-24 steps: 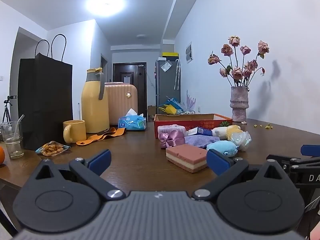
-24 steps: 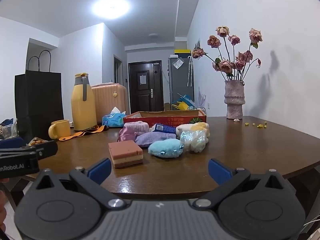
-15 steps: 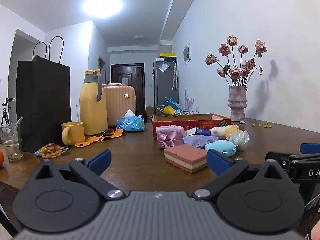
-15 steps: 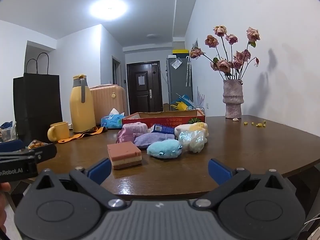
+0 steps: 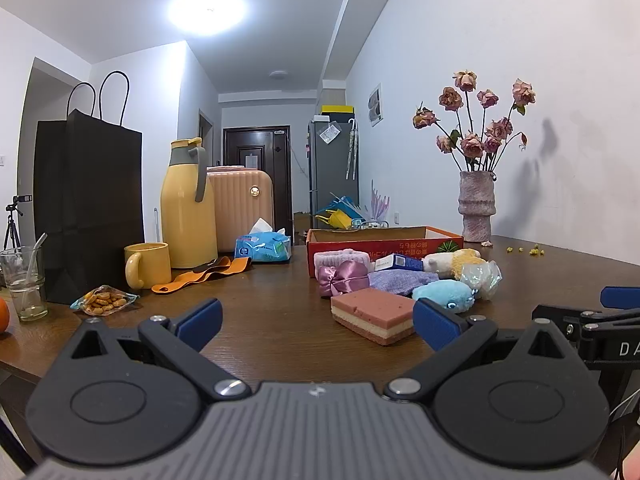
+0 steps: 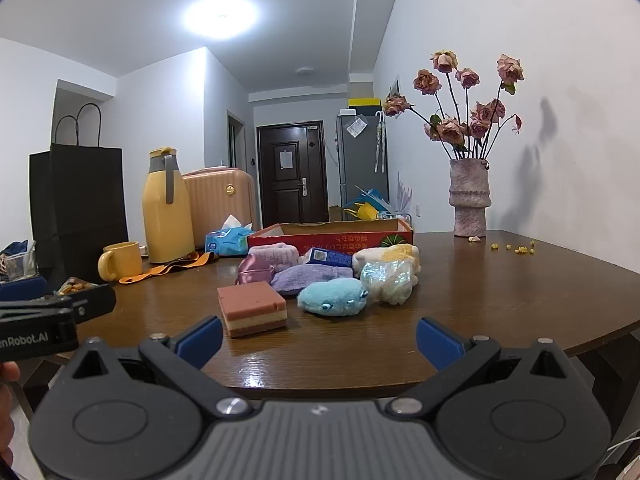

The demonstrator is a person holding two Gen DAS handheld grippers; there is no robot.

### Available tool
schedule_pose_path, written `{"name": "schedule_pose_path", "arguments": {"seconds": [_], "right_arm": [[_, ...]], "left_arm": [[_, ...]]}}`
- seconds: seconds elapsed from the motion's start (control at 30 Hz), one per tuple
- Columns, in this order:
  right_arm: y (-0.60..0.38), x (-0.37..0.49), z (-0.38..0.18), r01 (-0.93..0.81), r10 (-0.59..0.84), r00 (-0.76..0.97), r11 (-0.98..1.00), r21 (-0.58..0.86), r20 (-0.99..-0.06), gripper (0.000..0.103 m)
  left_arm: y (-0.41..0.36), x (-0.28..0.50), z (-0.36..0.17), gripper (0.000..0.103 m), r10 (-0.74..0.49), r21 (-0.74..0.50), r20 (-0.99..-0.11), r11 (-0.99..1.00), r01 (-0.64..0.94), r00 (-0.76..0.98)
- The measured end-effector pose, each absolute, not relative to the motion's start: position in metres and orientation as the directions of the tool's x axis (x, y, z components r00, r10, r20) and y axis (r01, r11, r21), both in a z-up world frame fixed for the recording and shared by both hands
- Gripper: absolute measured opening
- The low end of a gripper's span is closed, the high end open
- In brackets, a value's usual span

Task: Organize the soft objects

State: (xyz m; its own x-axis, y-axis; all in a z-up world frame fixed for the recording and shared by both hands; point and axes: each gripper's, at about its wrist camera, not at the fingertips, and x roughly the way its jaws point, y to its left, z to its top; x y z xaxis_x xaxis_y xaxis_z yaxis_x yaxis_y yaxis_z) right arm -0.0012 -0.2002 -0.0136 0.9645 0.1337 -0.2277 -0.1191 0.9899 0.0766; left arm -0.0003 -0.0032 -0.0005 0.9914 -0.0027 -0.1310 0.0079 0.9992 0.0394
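Approach step: both hand-held grippers, left and right, gape empty; next, advance toward sponge at twelve o'clock, box beyond.

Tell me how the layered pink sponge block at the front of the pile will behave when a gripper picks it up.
The layered sponge block looks porous, so it will probably squash under the pads and feel light for its bulk. Its flat sides and matte surface suggest little slipping, and it lies flat on the table, so it should slide rather than roll.
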Motion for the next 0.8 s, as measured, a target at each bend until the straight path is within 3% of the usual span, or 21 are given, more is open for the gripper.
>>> {"name": "schedule_pose_path", "arguments": {"seconds": [0.8], "right_arm": [[-0.2022, -0.0007, -0.0139, -0.113, 0.128, 0.965, 0.99, 0.08, -0.23, 0.103]], "left_arm": [[-0.0027, -0.0012, -0.0006, 0.103, -0.006, 0.043, -0.136, 0.999, 0.012, 0.991]]}}
